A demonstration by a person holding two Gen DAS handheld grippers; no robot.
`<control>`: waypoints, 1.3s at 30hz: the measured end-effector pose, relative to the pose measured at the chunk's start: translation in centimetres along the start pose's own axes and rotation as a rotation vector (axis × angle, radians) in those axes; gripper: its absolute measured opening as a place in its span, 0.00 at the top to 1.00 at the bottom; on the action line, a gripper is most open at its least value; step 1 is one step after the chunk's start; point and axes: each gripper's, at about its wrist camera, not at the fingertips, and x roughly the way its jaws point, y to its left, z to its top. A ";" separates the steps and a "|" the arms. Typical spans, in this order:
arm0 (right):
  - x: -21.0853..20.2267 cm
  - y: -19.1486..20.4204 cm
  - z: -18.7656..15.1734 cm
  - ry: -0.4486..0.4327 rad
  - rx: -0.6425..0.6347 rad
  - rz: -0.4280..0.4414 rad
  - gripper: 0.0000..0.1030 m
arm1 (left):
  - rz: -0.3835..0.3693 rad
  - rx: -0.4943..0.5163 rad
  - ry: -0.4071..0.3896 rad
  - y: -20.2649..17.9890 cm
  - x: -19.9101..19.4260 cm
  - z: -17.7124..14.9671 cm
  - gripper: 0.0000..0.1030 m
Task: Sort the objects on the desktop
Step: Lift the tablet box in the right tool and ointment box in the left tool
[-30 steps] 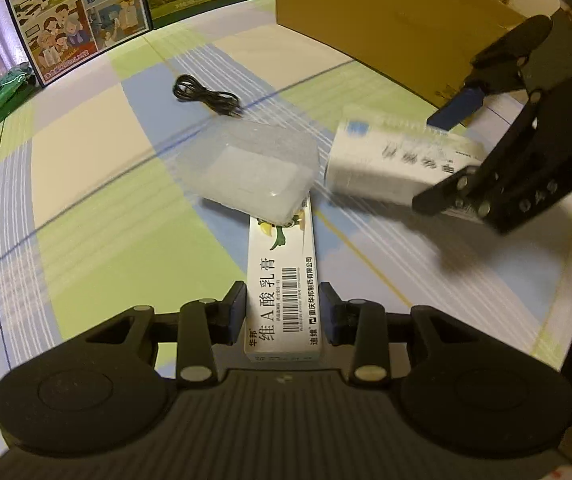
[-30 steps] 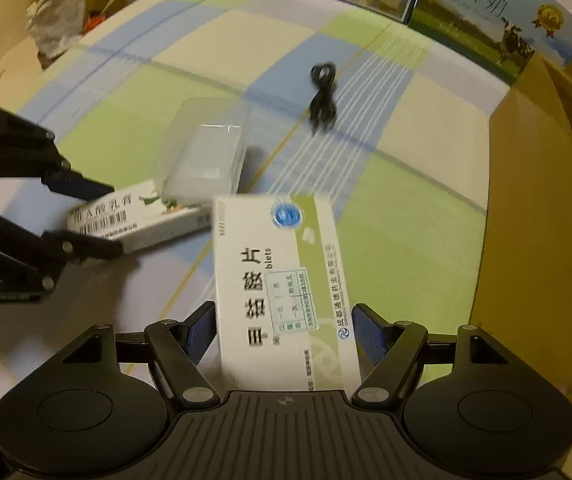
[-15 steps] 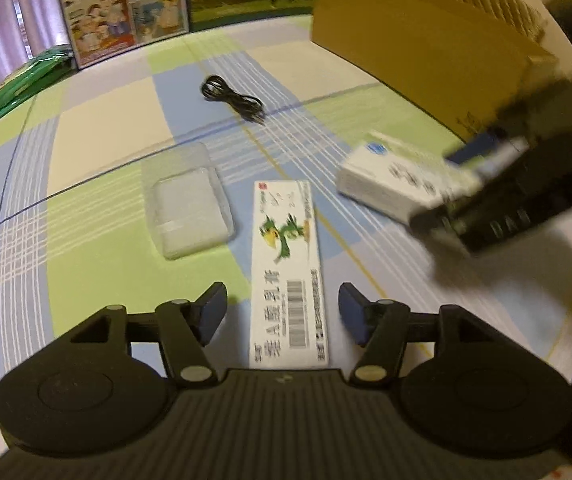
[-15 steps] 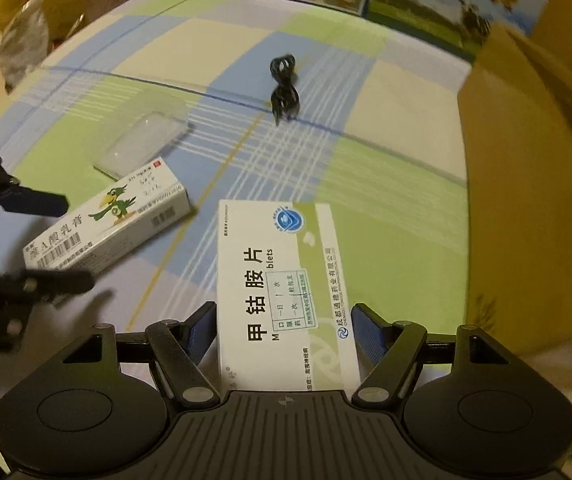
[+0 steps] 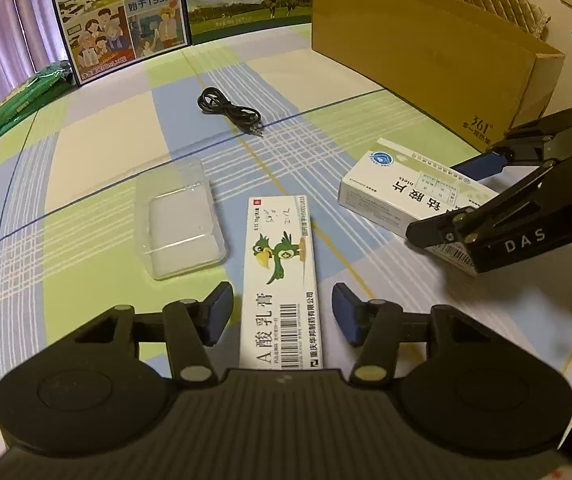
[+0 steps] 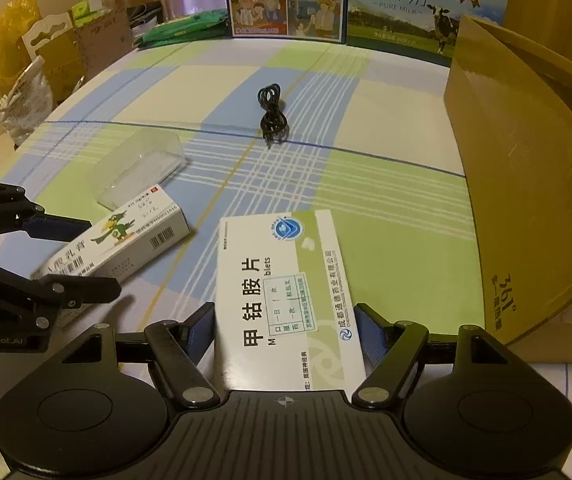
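**Left gripper lets go of ointment box**

Left gripper (image 5: 282, 308), clamped on the ointment box (image 5: 280, 276) a second ago, now stands open, the box flat on the checked tablecloth (image 5: 98, 216) between its fingers, long axis running up-frame. Right gripper (image 6: 284, 334) flanks the tablet box (image 6: 282, 296); contact unclear.

Left gripper (image 5: 282, 312): low, level, jaws spread wide, blue pads (image 5: 344, 312) clear of contact on both sides. Right gripper (image 6: 284, 334): low, pointing forward, jaws parted, pads (image 6: 368, 336) not visibly pressing anything.
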 end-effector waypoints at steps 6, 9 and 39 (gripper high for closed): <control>0.3 0.0 -0.3 -0.010 -0.002 -0.005 0.31 | -0.015 -0.042 0.018 0.1 0.5 0.1 0.62; 0.3 0.0 -0.3 -0.021 -0.001 -0.008 0.31 | -0.004 -0.068 0.021 0.5 0.5 0.1 0.67; 0.1 0.3 0.3 -0.071 0.018 -0.034 0.34 | 0.025 -0.083 -0.027 0.5 0.1 0.8 0.68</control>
